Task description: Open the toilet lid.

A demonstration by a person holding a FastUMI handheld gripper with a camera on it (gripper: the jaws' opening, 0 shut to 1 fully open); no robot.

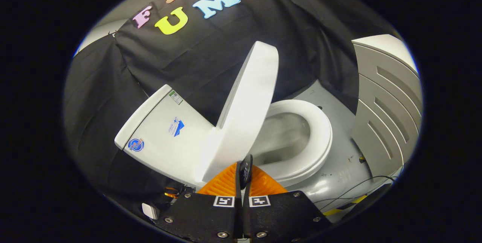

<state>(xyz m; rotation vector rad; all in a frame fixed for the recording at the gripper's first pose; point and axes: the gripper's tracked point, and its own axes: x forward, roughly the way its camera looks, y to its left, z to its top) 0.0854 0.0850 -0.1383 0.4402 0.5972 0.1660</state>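
Observation:
The white toilet lid (248,100) stands raised, tilted back toward the tank (165,130) and well clear of the seat (320,137). The seat lies flat around the open bowl (282,137). My gripper (243,177) sits close to the lid's hinge end, beside the near rim of the seat. Its orange fingers (220,184) are pressed together, with a thin dark piece (245,167) standing up between the tips; I cannot tell what that piece is. Neither finger grips the lid.
A grey slotted panel (388,107) stands just beyond the seat's far side. The toilet rests on a grey floor (339,175) with thin cables (361,186) and yellow-black tape (346,205). Black cloth hangs behind the tank and lid.

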